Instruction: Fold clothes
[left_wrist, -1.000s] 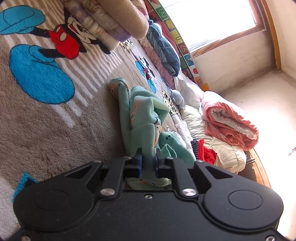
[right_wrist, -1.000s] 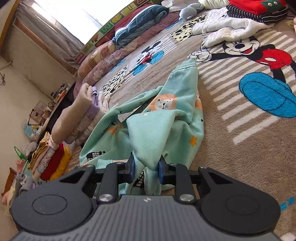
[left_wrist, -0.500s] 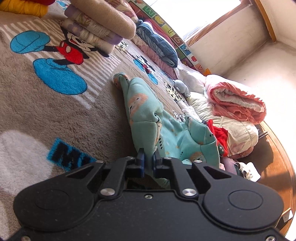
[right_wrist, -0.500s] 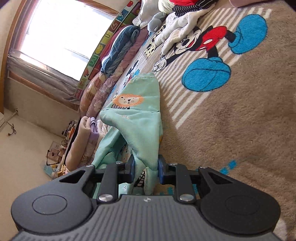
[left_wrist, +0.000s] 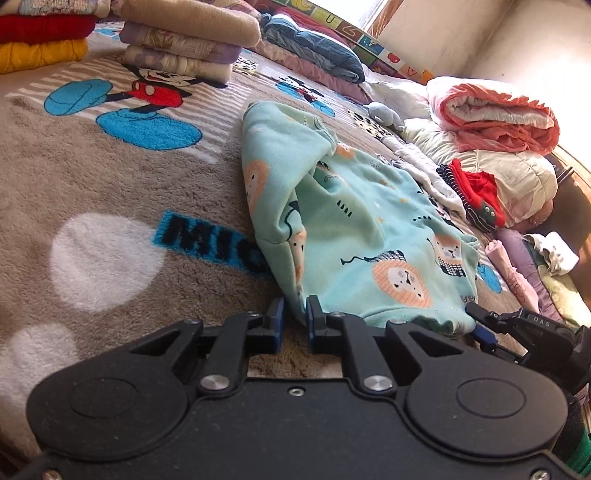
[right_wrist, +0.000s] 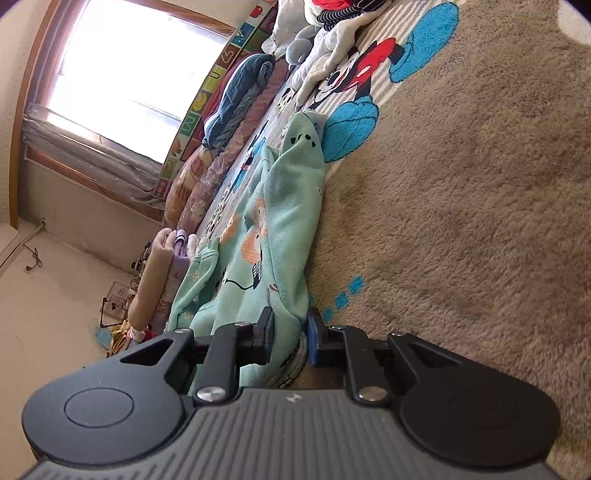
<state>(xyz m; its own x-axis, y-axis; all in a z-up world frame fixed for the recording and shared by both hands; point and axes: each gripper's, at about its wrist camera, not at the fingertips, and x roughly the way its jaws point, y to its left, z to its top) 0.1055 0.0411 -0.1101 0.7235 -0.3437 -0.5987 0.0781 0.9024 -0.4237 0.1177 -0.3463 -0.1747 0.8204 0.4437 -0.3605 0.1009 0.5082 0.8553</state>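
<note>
A mint-green child's garment (left_wrist: 354, 229) with lion prints lies spread on the brown Mickey Mouse blanket (left_wrist: 110, 192). My left gripper (left_wrist: 294, 319) is shut on the garment's near left corner, low over the blanket. My right gripper (right_wrist: 290, 332) is shut on the garment (right_wrist: 273, 236) at its near right edge; its dark fingers (left_wrist: 480, 319) also show at the lower right of the left wrist view. The cloth runs away from both grippers toward the window.
Folded stacks (left_wrist: 184, 40) of blankets and clothes stand at the far left. A rolled pink quilt (left_wrist: 495, 114), cream bedding and red and striped clothes (left_wrist: 476, 192) lie at the right. Pillows (right_wrist: 236, 92) line the window side.
Both grippers have come down and toward each other's level, laying the garment flatter on the blanket. Each keeps its hold on the cloth.
</note>
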